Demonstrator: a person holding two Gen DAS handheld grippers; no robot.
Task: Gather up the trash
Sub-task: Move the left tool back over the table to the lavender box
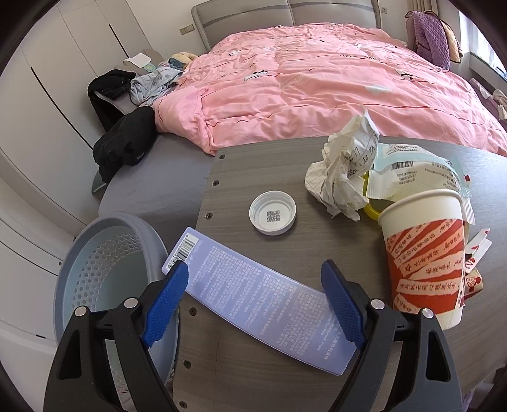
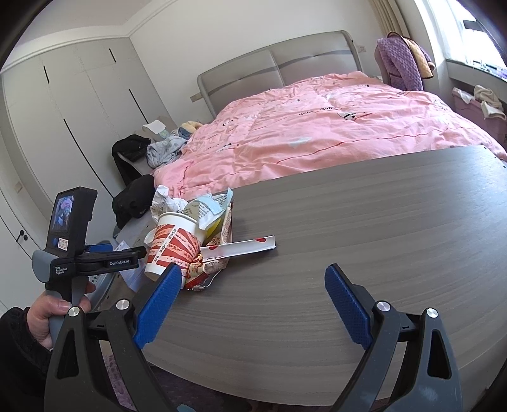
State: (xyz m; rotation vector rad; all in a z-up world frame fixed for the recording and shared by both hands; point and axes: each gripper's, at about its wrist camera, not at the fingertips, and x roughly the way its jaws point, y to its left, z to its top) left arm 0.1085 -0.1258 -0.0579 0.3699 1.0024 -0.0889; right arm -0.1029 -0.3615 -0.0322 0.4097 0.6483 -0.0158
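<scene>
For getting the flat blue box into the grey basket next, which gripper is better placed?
Left. The left gripper is open with the blue box lying between its fingers, and the perforated basket sits just beside it. The right gripper hangs open over bare table.

Bright daylight from the right-hand window (image 2: 469,25); sharp pictures, fisheye-bent edges.

cap (image 1: 272,217) left of cup (image 1: 424,260), on table (image 1: 253,158)
</scene>
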